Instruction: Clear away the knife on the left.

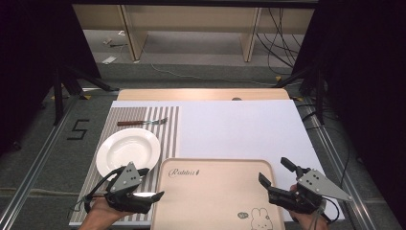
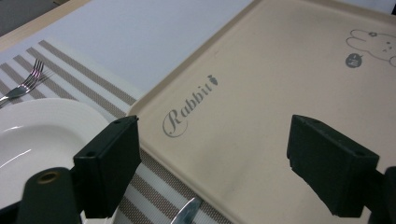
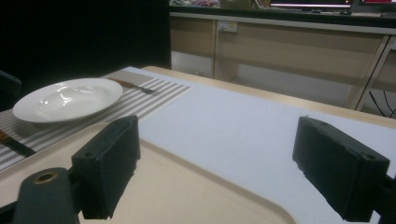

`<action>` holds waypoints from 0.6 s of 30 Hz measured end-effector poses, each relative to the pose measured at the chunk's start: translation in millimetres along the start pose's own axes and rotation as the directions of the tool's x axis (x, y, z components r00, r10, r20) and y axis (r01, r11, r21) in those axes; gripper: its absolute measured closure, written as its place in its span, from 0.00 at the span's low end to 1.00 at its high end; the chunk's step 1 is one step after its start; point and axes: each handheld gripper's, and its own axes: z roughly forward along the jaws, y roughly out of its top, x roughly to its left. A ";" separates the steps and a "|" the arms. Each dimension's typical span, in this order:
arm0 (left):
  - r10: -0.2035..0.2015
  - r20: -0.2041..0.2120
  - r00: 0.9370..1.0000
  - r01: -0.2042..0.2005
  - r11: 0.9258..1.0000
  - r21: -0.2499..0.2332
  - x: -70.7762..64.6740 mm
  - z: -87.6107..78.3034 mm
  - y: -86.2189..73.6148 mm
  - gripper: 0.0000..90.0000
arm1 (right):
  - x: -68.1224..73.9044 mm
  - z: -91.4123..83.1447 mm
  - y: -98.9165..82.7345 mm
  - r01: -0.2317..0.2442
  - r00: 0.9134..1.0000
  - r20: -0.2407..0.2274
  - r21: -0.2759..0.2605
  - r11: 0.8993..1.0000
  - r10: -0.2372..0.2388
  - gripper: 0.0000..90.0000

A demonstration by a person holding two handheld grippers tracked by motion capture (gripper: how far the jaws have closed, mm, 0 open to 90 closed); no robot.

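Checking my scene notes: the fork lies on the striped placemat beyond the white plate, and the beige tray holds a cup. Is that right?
Not quite. The high view shows the beige tray bare, no cup. The fork does lie on the striped placemat beyond the white plate.

The left black two-jaw gripper, topped by a grey three-cornered plate, is held low in the person's left hand, jaws spread wide with nothing between them. The right black two-jaw gripper sits in the right hand, jaws likewise wide apart, with nothing between them.
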 end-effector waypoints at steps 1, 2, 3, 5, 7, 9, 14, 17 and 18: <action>-0.006 -0.005 1.000 0.006 1.000 0.006 0.6 -0.9 -1.9 0.19 | 0.0 0.0 0.0 0.000 1.000 -0.001 0.000 1.000 0.000 0.18; -0.009 -0.005 1.000 0.009 1.000 0.018 1.4 -2.2 -4.6 0.19 | 0.0 0.0 0.0 0.001 1.000 -0.001 0.001 1.000 -0.001 0.18; -0.009 -0.004 1.000 0.009 1.000 0.026 1.8 -2.8 -6.1 0.19 | 0.3 -0.1 0.0 0.000 1.000 -0.003 0.001 1.000 0.000 0.18; 0.000 -0.012 1.000 0.001 0.999 0.044 2.7 -4.7 -8.6 0.19 | 0.4 -0.3 0.0 0.002 1.000 -0.006 -0.001 1.000 -0.002 0.18; -0.005 -0.009 1.000 0.006 0.999 0.048 4.4 -6.0 -10.1 0.19 | 0.1 0.1 0.0 0.000 1.000 -0.006 0.005 1.000 0.000 0.18; 0.001 -0.007 1.000 0.000 0.998 0.065 5.4 -6.1 -11.8 0.19 | 0.7 0.4 -0.2 0.002 1.000 -0.006 0.004 1.000 -0.002 0.18; 0.035 0.003 0.999 -0.035 0.989 0.144 8.5 -2.2 -17.8 0.20 | 0.3 0.1 0.0 0.002 1.000 -0.006 0.002 1.000 -0.002 0.18; 0.047 -0.005 0.999 -0.045 0.984 0.174 11.1 -1.9 -19.7 0.20 | 0.5 0.3 0.0 0.003 1.000 -0.006 0.002 1.000 -0.003 0.18; 0.046 -0.005 0.999 -0.044 0.982 0.183 12.5 -2.4 -20.4 0.21 | 0.6 0.2 0.0 0.002 1.000 -0.006 0.003 1.000 -0.002 0.18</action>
